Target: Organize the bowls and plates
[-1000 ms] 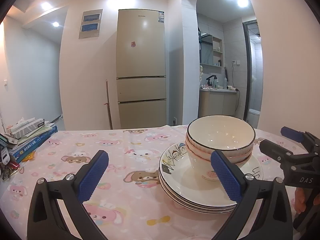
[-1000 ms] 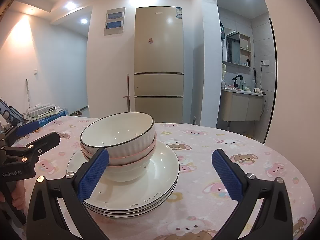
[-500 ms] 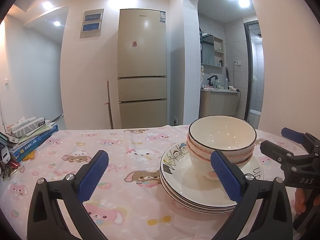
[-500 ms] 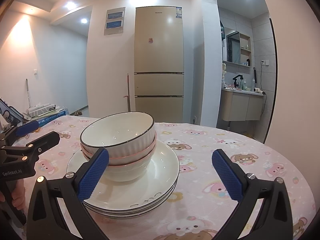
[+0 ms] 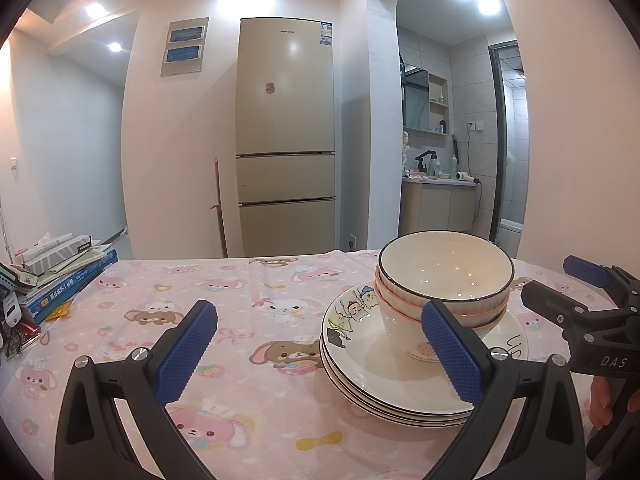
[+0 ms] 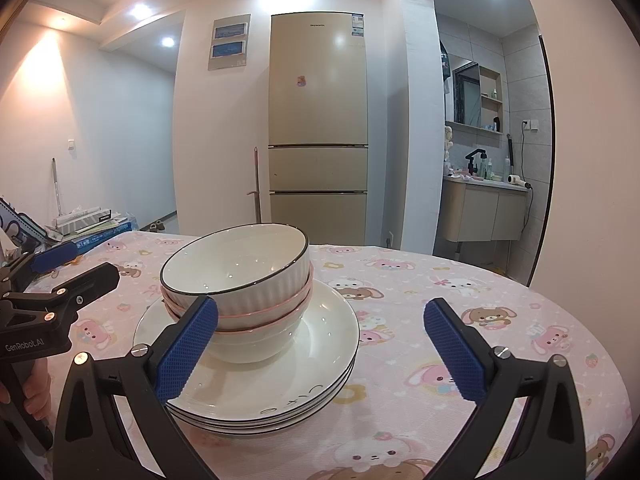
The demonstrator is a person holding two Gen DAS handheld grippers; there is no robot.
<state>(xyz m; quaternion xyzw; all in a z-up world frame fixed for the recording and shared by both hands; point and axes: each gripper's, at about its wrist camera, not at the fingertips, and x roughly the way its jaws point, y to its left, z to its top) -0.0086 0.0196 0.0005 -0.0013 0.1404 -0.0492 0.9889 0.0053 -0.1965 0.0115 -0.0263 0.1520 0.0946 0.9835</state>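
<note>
A stack of white plates point(image 5: 384, 372) point(image 6: 320, 344) sits on the pink cartoon tablecloth point(image 5: 248, 320). Nested bowls stand on it, topped by a white bowl with a dark rim point(image 5: 444, 276) point(image 6: 240, 268) over pink-rimmed ones. My left gripper point(image 5: 320, 352) is open and empty, just left of the stack and in front of it. My right gripper point(image 6: 320, 352) is open and empty, just right of the stack. Each gripper shows in the other's view, the right one in the left wrist view point(image 5: 560, 292) and the left one in the right wrist view point(image 6: 76, 264).
A pile of books and boxes point(image 5: 60, 268) lies at the table's left edge. A tall beige fridge point(image 5: 286, 136) stands behind the table, with a broom handle point(image 5: 219, 208) beside it. A bathroom vanity point(image 6: 484, 208) is at the back right.
The left wrist view has shifted slightly, so the stack sits a touch further right. The plates, bowls and both open grippers otherwise stay as they were.
</note>
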